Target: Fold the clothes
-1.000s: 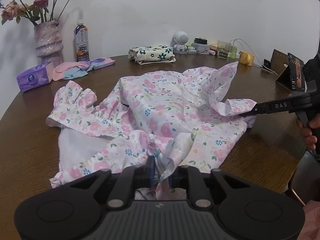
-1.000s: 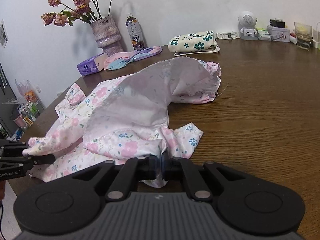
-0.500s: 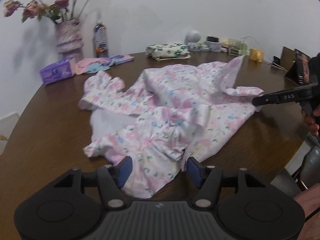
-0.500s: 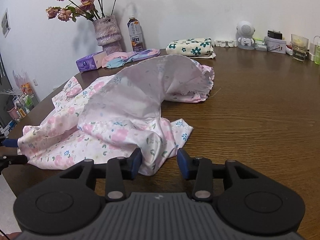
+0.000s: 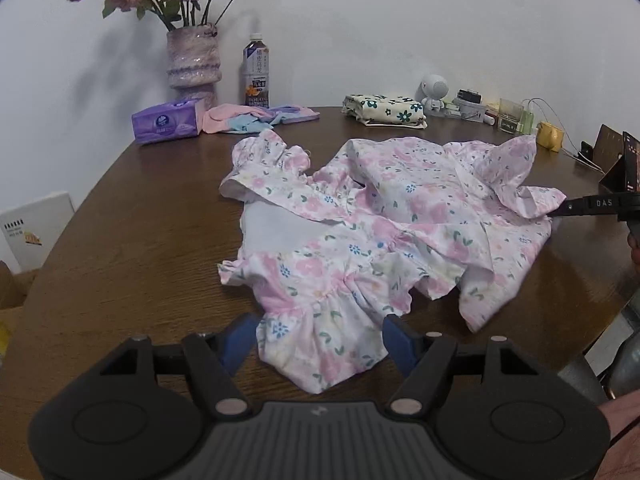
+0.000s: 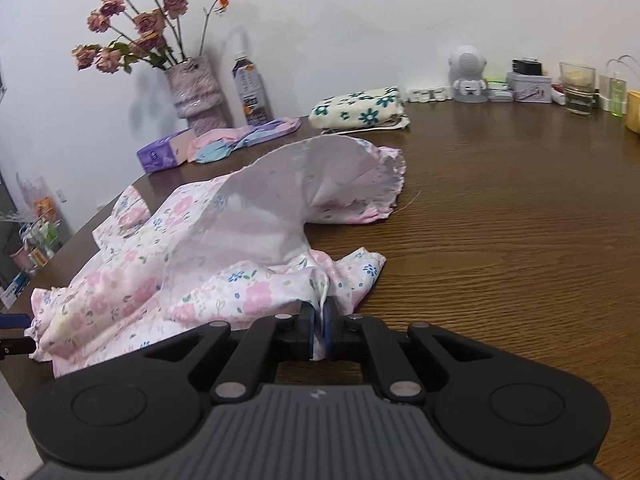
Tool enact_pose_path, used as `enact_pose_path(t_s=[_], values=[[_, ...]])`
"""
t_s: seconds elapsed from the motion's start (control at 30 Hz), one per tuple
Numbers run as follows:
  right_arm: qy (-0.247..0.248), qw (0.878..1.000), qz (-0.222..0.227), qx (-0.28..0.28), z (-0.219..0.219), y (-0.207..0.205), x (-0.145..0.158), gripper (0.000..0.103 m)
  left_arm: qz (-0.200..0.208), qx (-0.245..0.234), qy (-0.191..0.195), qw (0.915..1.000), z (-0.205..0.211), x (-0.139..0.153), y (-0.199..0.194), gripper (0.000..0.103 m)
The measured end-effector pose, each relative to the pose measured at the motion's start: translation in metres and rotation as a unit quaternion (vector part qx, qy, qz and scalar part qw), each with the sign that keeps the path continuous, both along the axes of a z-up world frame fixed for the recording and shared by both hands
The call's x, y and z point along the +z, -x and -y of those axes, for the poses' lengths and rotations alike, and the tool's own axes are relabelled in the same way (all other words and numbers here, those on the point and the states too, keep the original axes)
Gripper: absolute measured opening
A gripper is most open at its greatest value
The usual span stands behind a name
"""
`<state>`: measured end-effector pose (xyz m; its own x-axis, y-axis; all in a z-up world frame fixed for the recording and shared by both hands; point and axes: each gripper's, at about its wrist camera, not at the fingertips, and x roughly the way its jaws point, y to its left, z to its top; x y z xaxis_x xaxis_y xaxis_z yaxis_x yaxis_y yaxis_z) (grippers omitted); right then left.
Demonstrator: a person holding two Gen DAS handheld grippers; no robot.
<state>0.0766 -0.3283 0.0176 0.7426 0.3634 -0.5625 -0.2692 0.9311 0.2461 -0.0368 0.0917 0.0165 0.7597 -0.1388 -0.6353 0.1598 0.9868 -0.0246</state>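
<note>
My left gripper (image 5: 320, 340) has its fingers spread wide around the ruffled hem of the thin, crumpled floral dress (image 5: 384, 224), which sprawls ahead on the wood-grain table (image 5: 132, 240). My right gripper (image 6: 319, 330) is clenched on a soft fold of the dress's edge. Bare table lies open to the right of my right fingers.

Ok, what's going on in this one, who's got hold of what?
A person with two handheld grippers is folding a pink floral child's dress spread, still rumpled, on a round wooden table. The right gripper is shut on the dress's edge. The left gripper is open, its blue pads either side of a ruffled part of the dress, gripping nothing. A folded floral cloth lies near the wall.
</note>
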Motion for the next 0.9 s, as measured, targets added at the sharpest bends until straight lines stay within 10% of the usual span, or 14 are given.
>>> enact_pose_path(t_s=[0.17, 0.3, 0.6, 0.9], values=[[0.0, 1.0, 0.004, -0.009, 0.004, 0.003, 0.0, 0.004, -0.01, 0.033, -0.011, 0.9993, -0.001, -0.008, -0.01, 0.064], [-0.007, 1.0, 0.007, -0.013, 0.006, 0.004, 0.0, 0.003, -0.015, 0.043, 0.005, 0.9989, -0.006, -0.01, -0.015, 0.003], [-0.089, 0.994, 0.055, -0.03, 0.029, 0.01, 0.042, 0.001, 0.085, 0.053, 0.054, 0.9935, -0.033, 0.043, 0.002, 0.003], [-0.11, 0.982, 0.152, -0.027, 0.047, 0.034, 0.127, 0.001, 0.235, 0.066, 0.068, 0.9674, -0.044, 0.135, 0.035, 0.003]])
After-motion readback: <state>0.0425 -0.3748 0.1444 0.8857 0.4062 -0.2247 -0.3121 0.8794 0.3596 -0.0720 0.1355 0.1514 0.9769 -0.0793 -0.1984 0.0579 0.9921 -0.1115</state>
